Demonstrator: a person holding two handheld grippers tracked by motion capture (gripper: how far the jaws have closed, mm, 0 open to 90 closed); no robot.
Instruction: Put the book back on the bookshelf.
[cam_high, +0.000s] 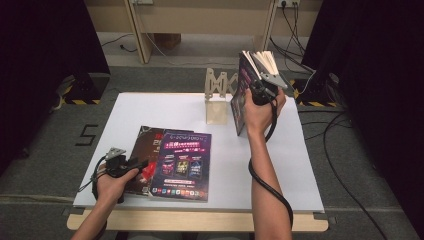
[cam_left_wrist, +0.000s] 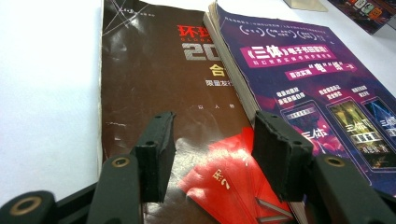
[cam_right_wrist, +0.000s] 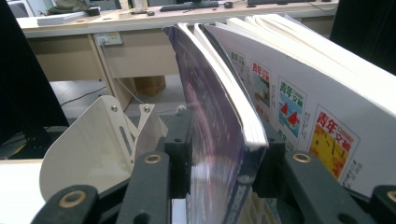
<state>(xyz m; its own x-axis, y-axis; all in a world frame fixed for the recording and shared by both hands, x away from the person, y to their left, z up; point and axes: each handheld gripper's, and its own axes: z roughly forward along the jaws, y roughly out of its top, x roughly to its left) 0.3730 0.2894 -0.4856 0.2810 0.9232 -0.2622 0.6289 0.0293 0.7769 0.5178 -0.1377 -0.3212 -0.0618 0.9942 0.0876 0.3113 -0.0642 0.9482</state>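
Magazines (cam_high: 252, 80) could topple off the stand (cam_high: 218, 95) as the right tool (cam_high: 263, 90) loosens; left tool (cam_high: 131, 165) gapes idle.

We see the white table (cam_high: 165, 107) with two books lying flat near its front left: a brown book (cam_high: 145, 150) and a purple book (cam_high: 182, 165) overlapping it. Our left gripper (cam_high: 134, 165) rests on the brown one. Our right gripper (cam_high: 259, 92) holds an upright book (cam_high: 246, 85) (pages fanned) beside the wooden stand (cam_high: 218, 97).
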